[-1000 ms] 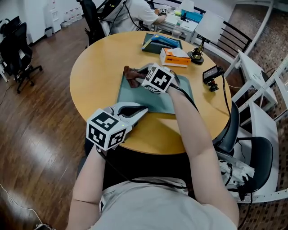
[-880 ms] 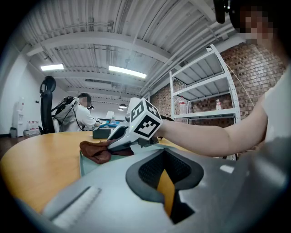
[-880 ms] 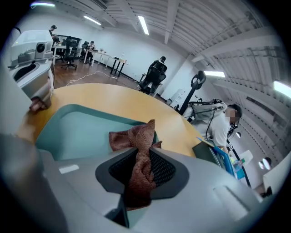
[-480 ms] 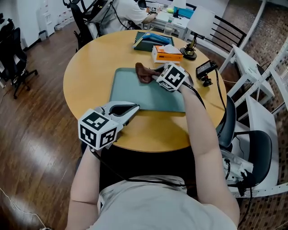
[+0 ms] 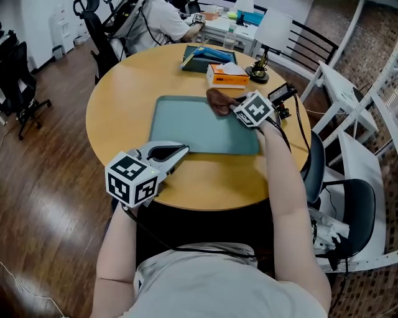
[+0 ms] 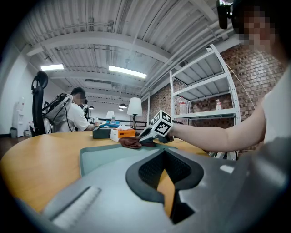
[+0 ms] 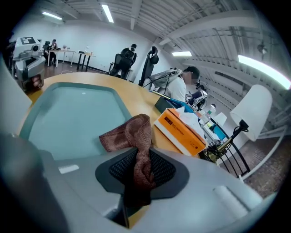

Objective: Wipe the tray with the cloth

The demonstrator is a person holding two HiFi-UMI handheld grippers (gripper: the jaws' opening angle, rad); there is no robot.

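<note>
A teal tray (image 5: 199,127) lies on the round wooden table (image 5: 118,105). My right gripper (image 5: 233,107) is at the tray's far right corner, shut on a brown cloth (image 5: 219,99) that bunches on the rim there. In the right gripper view the cloth (image 7: 136,134) runs between the pads and spills out ahead of the right gripper (image 7: 141,157), with the tray (image 7: 77,113) to its left. My left gripper (image 5: 179,152) hovers by the tray's near left corner, its tips together and nothing in them. The left gripper view shows the left gripper (image 6: 163,152), the tray (image 6: 104,152) and the cloth (image 6: 131,142).
An orange tissue box (image 5: 227,76) sits just beyond the cloth, with a dark box of blue items (image 5: 202,59) behind it. A desk lamp (image 5: 267,37) and a small black device (image 5: 283,96) stand at the table's right. A seated person (image 5: 161,18) and chairs (image 5: 348,205) surround the table.
My right gripper has dragged the cloth along the tray's far side, from its far left part to its far right corner. The left gripper has stayed by the near left corner.
</note>
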